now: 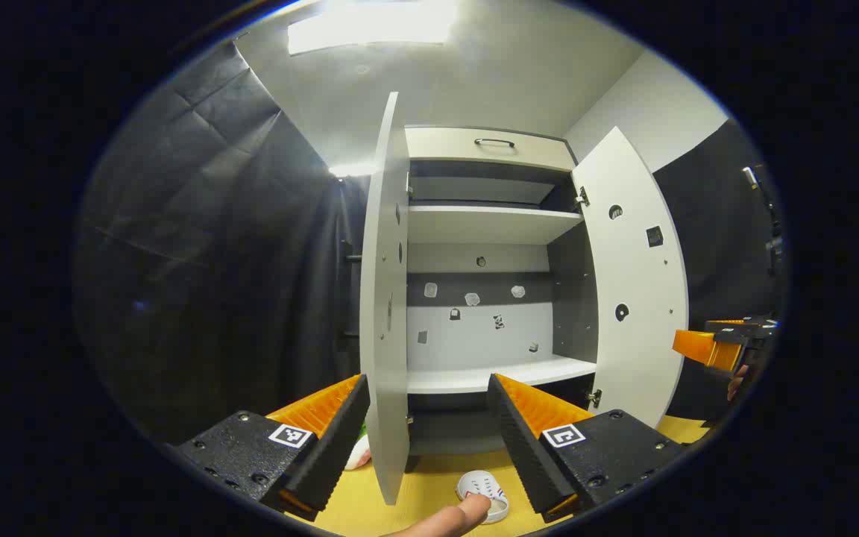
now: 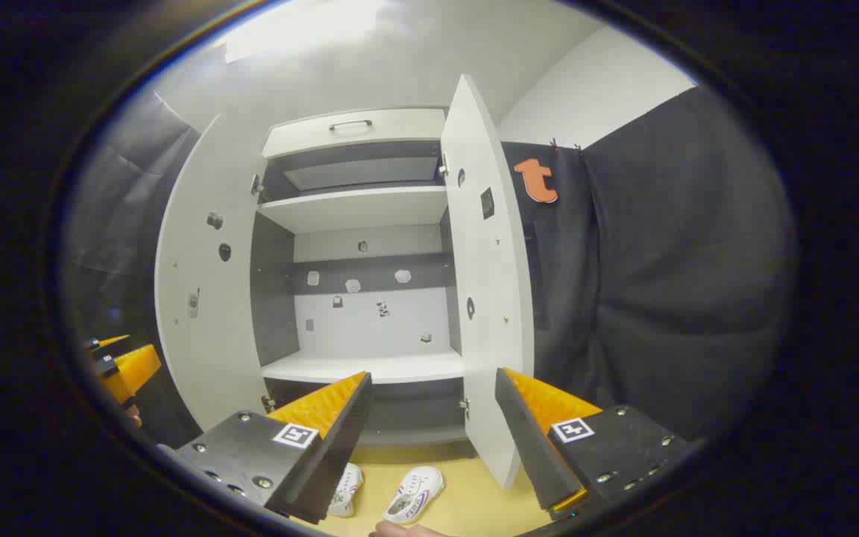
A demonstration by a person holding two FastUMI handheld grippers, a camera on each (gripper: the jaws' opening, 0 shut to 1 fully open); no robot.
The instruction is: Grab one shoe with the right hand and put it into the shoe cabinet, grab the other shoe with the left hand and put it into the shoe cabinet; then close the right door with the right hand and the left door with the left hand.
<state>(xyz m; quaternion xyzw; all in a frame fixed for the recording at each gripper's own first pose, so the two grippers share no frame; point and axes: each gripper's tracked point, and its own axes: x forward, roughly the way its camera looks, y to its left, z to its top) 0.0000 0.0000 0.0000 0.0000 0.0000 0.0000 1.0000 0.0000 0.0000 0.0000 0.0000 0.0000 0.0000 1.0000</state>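
You're aiming both cameras upward from low near the open shoe cabinet [image 1: 485,298] [image 2: 359,291], sharing its shelves.

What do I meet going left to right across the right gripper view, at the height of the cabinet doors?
Other tongs at the far left edge → open left door → cabinet interior with its white shelf → open right door → black cloth wall.
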